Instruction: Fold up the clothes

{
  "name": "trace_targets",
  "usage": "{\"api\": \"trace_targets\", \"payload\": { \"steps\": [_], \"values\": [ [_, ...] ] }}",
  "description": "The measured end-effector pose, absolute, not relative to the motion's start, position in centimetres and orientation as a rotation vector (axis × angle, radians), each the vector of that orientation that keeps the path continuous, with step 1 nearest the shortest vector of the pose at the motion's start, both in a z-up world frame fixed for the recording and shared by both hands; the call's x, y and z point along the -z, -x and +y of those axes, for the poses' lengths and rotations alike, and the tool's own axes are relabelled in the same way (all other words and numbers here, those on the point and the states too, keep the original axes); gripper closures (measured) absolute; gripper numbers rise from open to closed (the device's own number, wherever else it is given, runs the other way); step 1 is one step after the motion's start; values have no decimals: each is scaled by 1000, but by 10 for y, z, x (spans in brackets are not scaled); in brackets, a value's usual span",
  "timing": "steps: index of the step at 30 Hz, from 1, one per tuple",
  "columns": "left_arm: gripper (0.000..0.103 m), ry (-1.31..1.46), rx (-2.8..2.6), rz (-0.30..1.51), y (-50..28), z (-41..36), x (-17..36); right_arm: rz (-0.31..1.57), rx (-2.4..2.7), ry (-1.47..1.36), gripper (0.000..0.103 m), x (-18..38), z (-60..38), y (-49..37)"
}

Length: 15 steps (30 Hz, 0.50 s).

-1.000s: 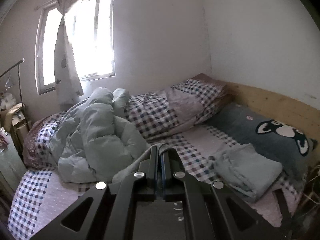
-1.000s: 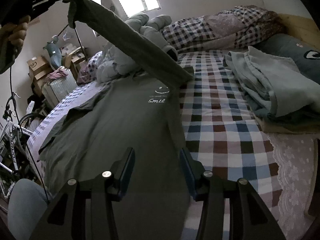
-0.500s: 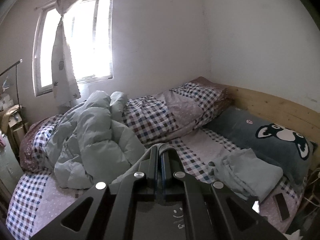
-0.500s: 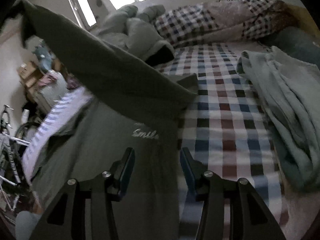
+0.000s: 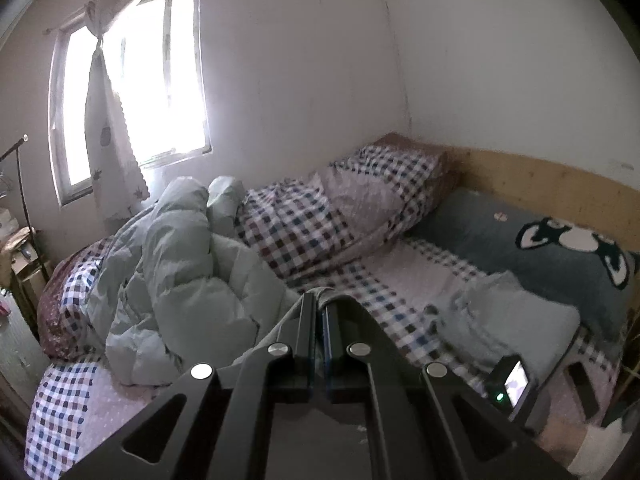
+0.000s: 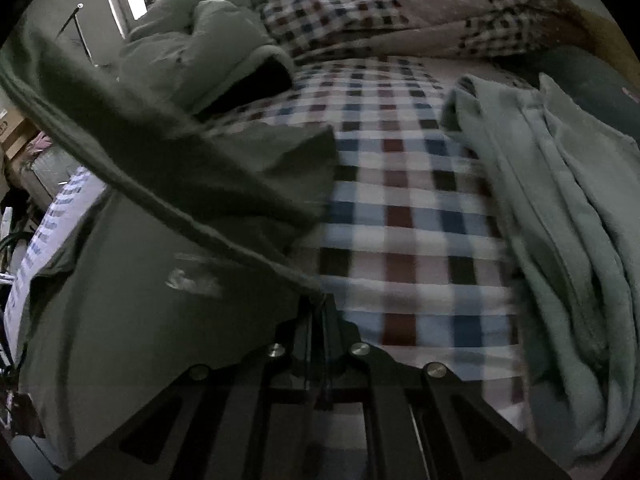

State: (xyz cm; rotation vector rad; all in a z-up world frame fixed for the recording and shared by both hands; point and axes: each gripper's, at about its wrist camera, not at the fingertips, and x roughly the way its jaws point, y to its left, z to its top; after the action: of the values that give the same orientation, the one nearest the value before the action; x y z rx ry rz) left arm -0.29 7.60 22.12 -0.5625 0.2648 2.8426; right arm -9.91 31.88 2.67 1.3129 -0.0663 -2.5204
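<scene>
On the checked bed [image 6: 404, 208], both the left gripper [image 5: 318, 308] and right gripper [image 6: 320, 304] pinch the green shirt [image 6: 120, 320] along its raised edge, mid-fold; next, carry that edge across and lay it flat.
</scene>
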Motion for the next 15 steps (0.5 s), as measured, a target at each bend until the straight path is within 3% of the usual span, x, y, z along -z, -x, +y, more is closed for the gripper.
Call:
{"api": "trace_targets", "payload": {
  "steps": [4, 6, 8, 15],
  "values": [
    [102, 591, -2852, 309, 1, 70, -204, -44, 2491, -1315, 99, -13, 329, 101],
    [102, 597, -2852, 339, -3, 68, -196, -57, 2497, -1316, 89, -6, 335, 103],
    [101, 600, -2852, 377, -10, 64, -183, -69, 2513, -1325, 65, 3, 343, 102],
    [101, 634, -2846, 437, -45, 47, -141, -52, 2512, -1340, 65, 9, 349, 94]
  ]
}}
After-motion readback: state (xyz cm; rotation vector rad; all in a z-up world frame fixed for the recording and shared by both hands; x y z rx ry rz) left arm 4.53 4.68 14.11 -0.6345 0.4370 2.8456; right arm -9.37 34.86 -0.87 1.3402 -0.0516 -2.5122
